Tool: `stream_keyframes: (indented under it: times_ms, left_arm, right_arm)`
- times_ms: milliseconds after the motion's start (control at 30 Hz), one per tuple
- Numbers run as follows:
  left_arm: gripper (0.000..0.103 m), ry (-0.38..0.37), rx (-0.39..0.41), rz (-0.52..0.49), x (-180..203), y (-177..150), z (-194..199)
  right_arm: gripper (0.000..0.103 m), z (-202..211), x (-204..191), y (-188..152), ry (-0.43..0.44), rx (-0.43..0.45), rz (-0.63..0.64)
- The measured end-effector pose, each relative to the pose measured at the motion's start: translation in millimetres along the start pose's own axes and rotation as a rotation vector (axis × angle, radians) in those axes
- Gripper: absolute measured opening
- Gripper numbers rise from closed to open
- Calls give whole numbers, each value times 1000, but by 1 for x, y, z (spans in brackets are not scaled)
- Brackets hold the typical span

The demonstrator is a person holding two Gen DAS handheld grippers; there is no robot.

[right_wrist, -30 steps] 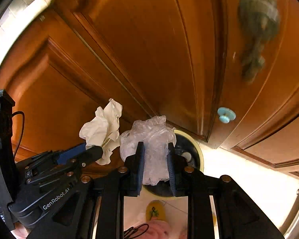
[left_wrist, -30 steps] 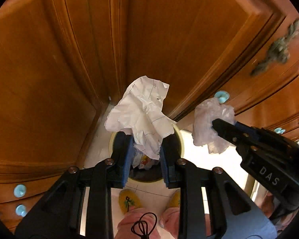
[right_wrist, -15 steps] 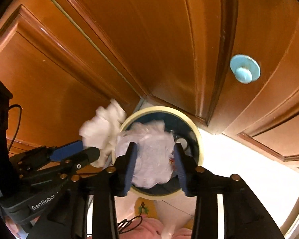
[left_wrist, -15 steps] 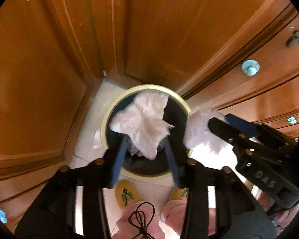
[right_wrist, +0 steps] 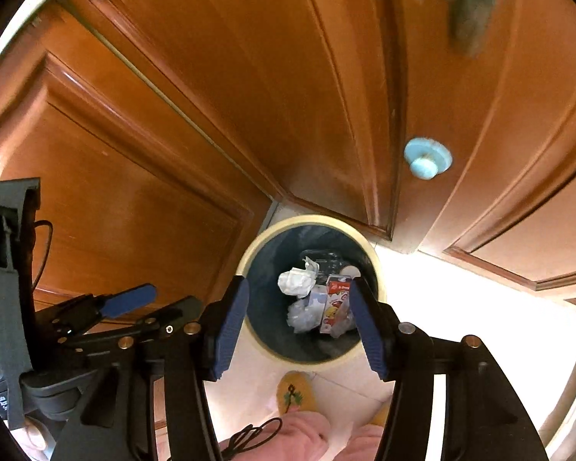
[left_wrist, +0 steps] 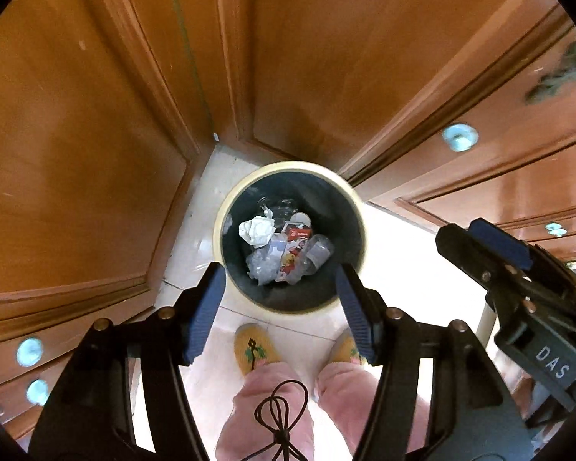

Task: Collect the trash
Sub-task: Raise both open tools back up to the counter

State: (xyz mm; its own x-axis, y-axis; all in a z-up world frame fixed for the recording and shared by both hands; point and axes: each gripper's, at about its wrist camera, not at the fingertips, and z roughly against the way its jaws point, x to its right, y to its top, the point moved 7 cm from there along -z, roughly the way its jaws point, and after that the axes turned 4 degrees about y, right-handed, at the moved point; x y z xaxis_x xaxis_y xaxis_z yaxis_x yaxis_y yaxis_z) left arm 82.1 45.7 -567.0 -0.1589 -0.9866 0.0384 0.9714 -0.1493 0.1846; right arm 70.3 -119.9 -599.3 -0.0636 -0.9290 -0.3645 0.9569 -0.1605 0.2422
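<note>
A round trash bin with a cream rim (left_wrist: 226, 211) (right_wrist: 249, 253) stands on the floor in a corner of wooden cabinets. Inside lie a crumpled white paper (left_wrist: 256, 230) (right_wrist: 296, 281), a crumpled clear plastic bag (left_wrist: 263, 263) (right_wrist: 302, 317), a red carton (left_wrist: 293, 247) (right_wrist: 336, 299) and clear bottles. My left gripper (left_wrist: 278, 290) is open and empty above the bin. My right gripper (right_wrist: 297, 307) is open and empty above the bin; it also shows in the left wrist view (left_wrist: 491, 246). The left gripper shows at left in the right wrist view (right_wrist: 130, 299).
Brown wooden cabinet doors (left_wrist: 307, 57) with light blue knobs (right_wrist: 426, 159) surround the bin on the far and left sides. The pale tiled floor (right_wrist: 460, 299) extends to the right. The person's yellow slippers (left_wrist: 253, 347) and pink trousers stand just before the bin.
Both grippers tilted down over the bin and opened. The white paper dropped from the left gripper and the plastic bag from the right; both now lie in the bin.
</note>
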Motion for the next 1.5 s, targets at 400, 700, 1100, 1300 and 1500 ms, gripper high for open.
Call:
stream_keyframes:
  times_ms: [400,700,1100,1300,1500]
  left_arm:
    - [57,2,114,-48,37,40,214]
    - [57,-35,217,-62,47,71,363]
    - [57,6,309,-215,60,118,480]
    - [57,47,328,-315,54,151,520]
    - [60,46,400,-374,58,201,539]
  right_arm:
    - [55,207,-64,53,6,97,19]
    - [61,364,-110,109,10,240,87]
    - [64,523,-169,160,0,391,205]
    - [65,575,-191,192,4,431,209]
    - [66,606,-194,237,6,456,144]
